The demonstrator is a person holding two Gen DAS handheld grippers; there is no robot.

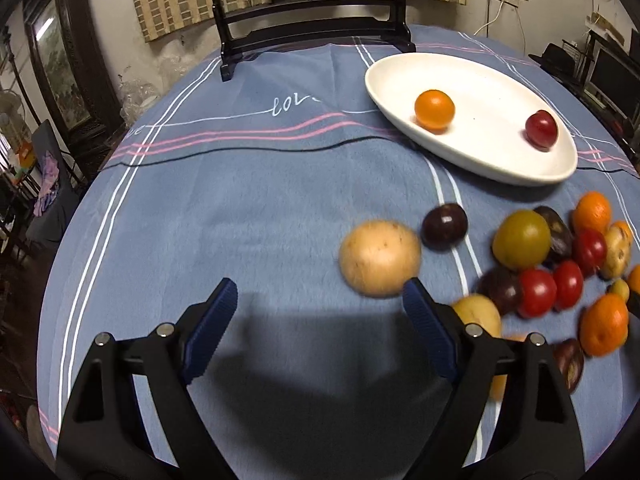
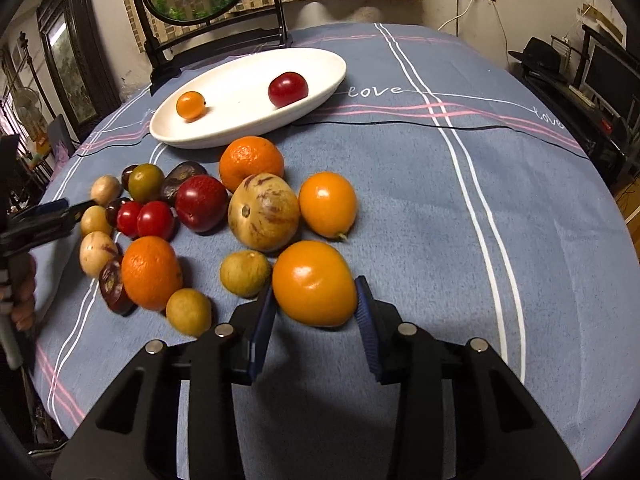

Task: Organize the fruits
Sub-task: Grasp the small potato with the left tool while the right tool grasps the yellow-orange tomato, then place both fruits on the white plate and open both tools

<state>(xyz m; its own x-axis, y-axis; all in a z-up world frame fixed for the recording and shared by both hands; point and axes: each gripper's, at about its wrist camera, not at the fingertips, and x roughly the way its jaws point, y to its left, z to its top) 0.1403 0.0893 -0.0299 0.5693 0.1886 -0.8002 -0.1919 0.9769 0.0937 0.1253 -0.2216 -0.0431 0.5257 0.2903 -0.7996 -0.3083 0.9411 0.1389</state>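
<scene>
At lower centre of the right wrist view, the right gripper (image 2: 316, 312) has its fingers around an orange fruit (image 2: 314, 283); actual contact is hard to judge. Left gripper (image 1: 320, 312) fingers spread, gripping nothing; a blurred tan fruit (image 1: 379, 258) partly hides behind 1 fingertip. White dish (image 2: 320, 80) holds 2 fruits.

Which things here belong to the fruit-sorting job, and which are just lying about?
Job:
- white oval dish, holding one small orange fruit and one red fruit
- loose fruit pile
- large orange fruit between the right claw pads
- left claw

Lying about:
- mirror stand
- black hat
</scene>
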